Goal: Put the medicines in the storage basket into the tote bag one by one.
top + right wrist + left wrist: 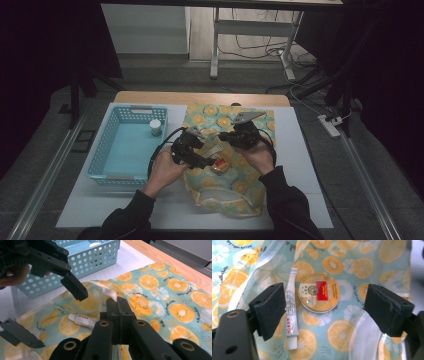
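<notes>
An orange-print bag (235, 187) lies flat on the white board. On its fabric rest a round gold tin (319, 292) with a red label and a white tube (291, 312), side by side. My left gripper (329, 307) hangs over them with its jaws wide open; the pads (272, 307) touch neither item. In the high view the left gripper (210, 162) sits just left of the tin (220, 166). My right gripper (117, 301) is shut on the bag's pale edge strip (110, 293), which it holds lifted. The tube (83, 319) lies just beyond its jaws.
A light blue perforated basket (102, 165) stands left of the bag, with a small white-lidded jar (155, 127) in its far right corner. The wooden table edge (200, 97) runs behind the bag. White board lies bare to the bag's right (300, 150).
</notes>
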A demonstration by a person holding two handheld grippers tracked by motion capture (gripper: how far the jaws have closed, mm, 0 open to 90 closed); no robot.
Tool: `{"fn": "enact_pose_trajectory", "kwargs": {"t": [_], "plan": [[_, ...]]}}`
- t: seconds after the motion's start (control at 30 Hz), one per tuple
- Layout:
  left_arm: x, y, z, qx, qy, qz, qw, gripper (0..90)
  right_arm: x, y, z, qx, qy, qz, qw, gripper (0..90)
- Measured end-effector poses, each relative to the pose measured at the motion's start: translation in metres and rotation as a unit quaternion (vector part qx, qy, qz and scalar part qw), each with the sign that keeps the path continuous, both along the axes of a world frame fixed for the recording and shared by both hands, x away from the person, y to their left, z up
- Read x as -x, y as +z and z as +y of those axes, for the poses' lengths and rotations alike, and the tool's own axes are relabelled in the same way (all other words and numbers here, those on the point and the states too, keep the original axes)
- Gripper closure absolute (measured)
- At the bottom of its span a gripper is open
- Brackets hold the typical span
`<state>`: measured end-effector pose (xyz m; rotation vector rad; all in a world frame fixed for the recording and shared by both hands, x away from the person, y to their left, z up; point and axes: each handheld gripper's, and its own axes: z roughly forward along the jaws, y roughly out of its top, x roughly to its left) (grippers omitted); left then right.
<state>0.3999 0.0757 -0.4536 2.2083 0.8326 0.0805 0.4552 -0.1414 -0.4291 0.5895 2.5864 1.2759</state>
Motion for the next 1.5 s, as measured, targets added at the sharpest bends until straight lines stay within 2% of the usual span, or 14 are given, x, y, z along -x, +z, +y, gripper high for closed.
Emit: {"fn": "enact_pose_trajectory", "kwargs": {"t": [0.37,0.67,0.97,1.07,1.3,1.4,1.5], "plan": [[0.001,0.006,0.022,0.023,0.011,-0.017,0.9995,5.3,0.000,0.000,-0.001,-0.001,0.000,-0.001,1.0000,90.0],[0.000,0.010,0.044,0.016,0.034,-0.030,0.9988,0.0,0.000,0.001,-0.001,-0.001,0.001,-0.001,1.0000,90.0],[-0.004,0.014,0.073,0.010,0.063,-0.040,0.9972,0.0,0.000,0.001,-0.002,-0.001,0.000,0.000,1.0000,90.0],[-0.006,0.014,0.081,0.009,0.071,-0.042,0.9965,0.0,0.000,0.000,-0.002,-0.001,-0.001,0.000,1.0000,90.0],[-0.012,0.013,0.101,0.013,0.100,-0.029,0.9945,0.0,-0.001,0.000,-0.002,-0.001,-0.002,0.001,1.0000,90.0],[-0.014,0.014,0.109,0.014,0.119,-0.033,0.9923,0.0,-0.001,0.001,-0.002,-0.002,-0.002,0.000,1.0000,90.0],[-0.016,0.013,0.117,0.005,0.132,-0.035,0.9906,0.0,-0.001,0.001,-0.002,-0.002,-0.002,0.000,1.0000,90.0]]}}
